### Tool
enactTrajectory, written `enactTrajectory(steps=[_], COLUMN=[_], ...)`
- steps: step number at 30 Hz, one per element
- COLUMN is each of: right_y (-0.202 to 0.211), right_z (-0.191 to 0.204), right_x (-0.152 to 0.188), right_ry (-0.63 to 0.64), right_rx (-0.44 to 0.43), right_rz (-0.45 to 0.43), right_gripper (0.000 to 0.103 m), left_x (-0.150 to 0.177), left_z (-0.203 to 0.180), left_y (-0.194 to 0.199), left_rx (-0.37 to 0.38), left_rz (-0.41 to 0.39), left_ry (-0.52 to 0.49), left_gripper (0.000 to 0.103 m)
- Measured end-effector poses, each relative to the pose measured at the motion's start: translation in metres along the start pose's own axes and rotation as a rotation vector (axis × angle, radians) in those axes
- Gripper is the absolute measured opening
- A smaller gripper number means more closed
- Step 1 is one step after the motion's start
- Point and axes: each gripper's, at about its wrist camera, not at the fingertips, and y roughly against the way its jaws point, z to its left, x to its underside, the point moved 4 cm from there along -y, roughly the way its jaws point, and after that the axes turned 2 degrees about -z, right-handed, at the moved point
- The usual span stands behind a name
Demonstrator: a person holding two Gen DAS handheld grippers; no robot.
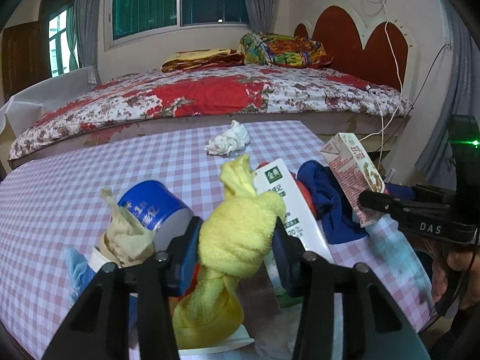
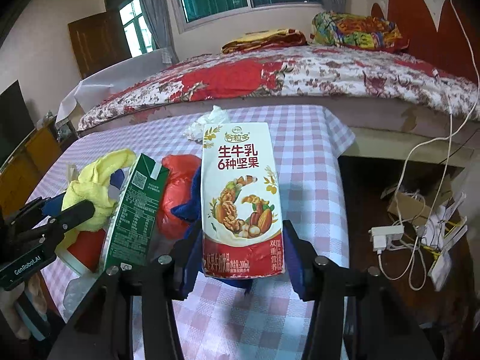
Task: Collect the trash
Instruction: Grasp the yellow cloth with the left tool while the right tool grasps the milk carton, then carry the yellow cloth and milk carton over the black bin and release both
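- Left gripper [image 1: 237,252] pinches a knotted yellow cloth [image 1: 240,240] low over the checked table [image 1: 75,195].
- Right gripper [image 2: 240,258] clamps a nut-milk carton [image 2: 241,198], upright.
- Green carton [image 2: 135,210] leans between them.
- Crumpled tissue [image 1: 228,142] lies at the far edge.
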Motion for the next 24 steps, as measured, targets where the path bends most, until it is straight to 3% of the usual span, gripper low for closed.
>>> enactTrajectory(steps=[13,24], right_y=[0.050,0.120], right_z=[-0.001,-0.030], right_x=[-0.007,0.009], right_ry=[0.011,-0.023], right_rx=[0.035,0.122], right_rz=[-0.073,-0.126], right_gripper=[0.052,0.052], left_x=[-0.019,-0.025], left_z=[-0.010,-0.054], left_y=[0.030,0.055], left_rx=[0.007,0.092], left_rz=[-0.081,-0.106], left_ry=[-0.001,-0.038], left_gripper=[0.046,0.046])
